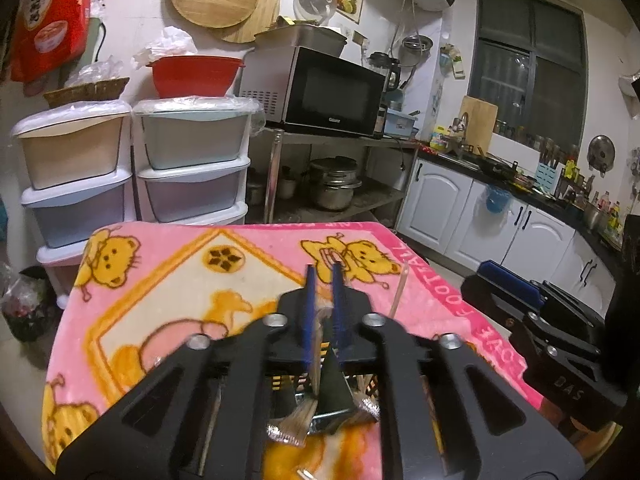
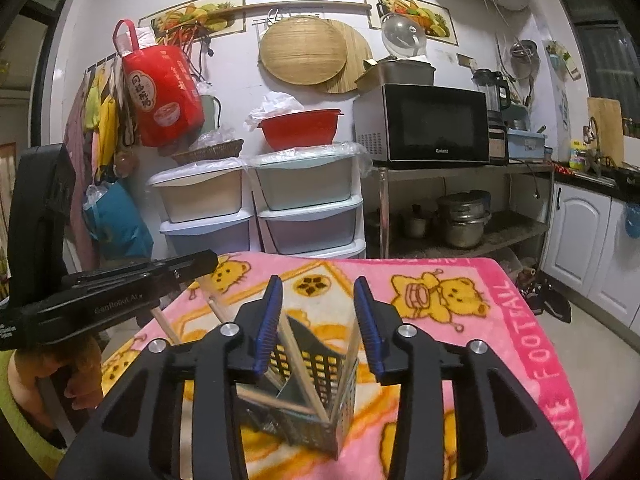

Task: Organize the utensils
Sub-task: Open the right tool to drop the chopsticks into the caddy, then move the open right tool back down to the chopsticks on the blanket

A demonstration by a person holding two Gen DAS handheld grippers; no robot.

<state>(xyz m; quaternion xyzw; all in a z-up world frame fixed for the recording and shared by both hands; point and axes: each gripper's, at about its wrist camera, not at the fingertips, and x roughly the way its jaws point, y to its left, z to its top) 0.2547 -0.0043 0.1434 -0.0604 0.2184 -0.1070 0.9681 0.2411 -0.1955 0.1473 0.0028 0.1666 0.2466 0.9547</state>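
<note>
Left wrist view: the left gripper (image 1: 324,276) hangs low over a black perforated utensil holder (image 1: 320,384), and its own black frame hides most of that holder. Its blue pads stand slightly apart, pressing on nothing; a blurred utensil handle (image 1: 318,354) rises through the gap, too smeared to name. Foil-wrapped ends (image 1: 286,434) lie under the frame, half covered. A pale thin stick (image 1: 398,290) leans up just right of the pads. The right gripper's (image 1: 560,328) black body enters at the right edge, its tips cut off.

Right wrist view: the right gripper (image 2: 317,304) has its blue fingers (image 2: 269,322) spread wide with nothing pinched. Between and below them stands the holder (image 2: 308,376), upright on the blanket, with wooden chopsticks (image 2: 298,364) leaning inside. The left gripper (image 2: 120,292) crosses the left side, blocking part of the blanket; two more wooden sticks (image 2: 218,308) poke out beneath it.

The surface is a pink blanket (image 2: 528,320) printed with yellow bears. Behind stand plastic drawers (image 2: 312,216), a red bowl (image 2: 300,130), a microwave (image 2: 432,124) on a metal rack, and white cabinets (image 1: 480,216).
</note>
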